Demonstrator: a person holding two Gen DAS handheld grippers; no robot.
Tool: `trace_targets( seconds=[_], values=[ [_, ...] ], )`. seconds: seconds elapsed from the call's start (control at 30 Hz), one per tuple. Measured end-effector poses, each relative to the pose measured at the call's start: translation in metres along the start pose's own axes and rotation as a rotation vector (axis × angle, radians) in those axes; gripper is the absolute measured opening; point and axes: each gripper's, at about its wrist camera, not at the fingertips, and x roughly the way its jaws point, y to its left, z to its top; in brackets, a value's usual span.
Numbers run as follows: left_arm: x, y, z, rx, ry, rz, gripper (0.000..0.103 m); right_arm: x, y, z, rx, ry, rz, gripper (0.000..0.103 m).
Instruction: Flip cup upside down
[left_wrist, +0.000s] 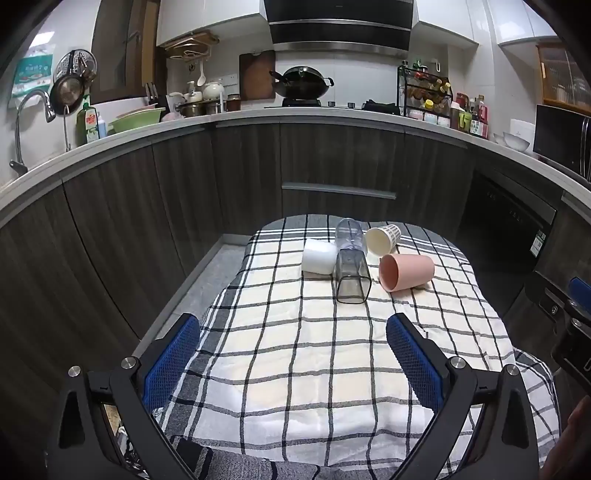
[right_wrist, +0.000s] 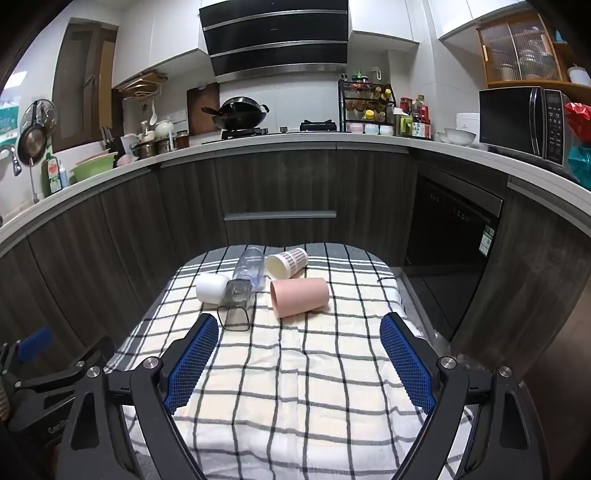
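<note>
Several cups lie on their sides at the far end of a checked cloth (left_wrist: 295, 350) (right_wrist: 295, 369): a pink cup (left_wrist: 406, 272) (right_wrist: 299, 296), a white cup (left_wrist: 319, 256) (right_wrist: 211, 288), a clear grey square cup (left_wrist: 351, 277) (right_wrist: 238, 304), a clear bluish cup (left_wrist: 350, 232) (right_wrist: 251, 267) and a patterned paper cup (left_wrist: 382, 239) (right_wrist: 286, 262). My left gripper (left_wrist: 293, 325) is open and empty, well short of the cups. My right gripper (right_wrist: 299, 328) is open and empty, just short of the pink and grey cups.
The cloth covers a small table in front of dark kitchen cabinets (left_wrist: 332, 166). The counter behind holds a wok (left_wrist: 301, 83), a spice rack (left_wrist: 424, 92) and a microwave (right_wrist: 521, 122). The other gripper shows at the right edge of the left view (left_wrist: 572, 317) and the left edge of the right view (right_wrist: 37, 369).
</note>
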Motion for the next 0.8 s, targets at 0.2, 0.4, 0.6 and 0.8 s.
trace_targets(
  seconds=[0.2, 0.4, 0.6, 0.8],
  values=[
    [-0.004, 0.008, 0.0, -0.003, -0.004, -0.011, 0.103, 0.0, 0.0, -0.001, -0.002, -0.006, -0.003, 0.089],
    [0.002, 0.002, -0.002, 0.011, 0.004, -0.002, 0.103, -0.003, -0.001, 0.002, 0.002, -0.002, -0.004, 0.089],
    [0.002, -0.001, -0.003, 0.015, 0.004, -0.001, 0.103, -0.001, 0.002, -0.001, 0.002, 0.001, 0.0, 0.089],
    [0.002, -0.001, -0.003, 0.013, 0.006, 0.001, 0.103, 0.0, -0.002, -0.001, 0.005, 0.005, 0.003, 0.089]
  ],
)
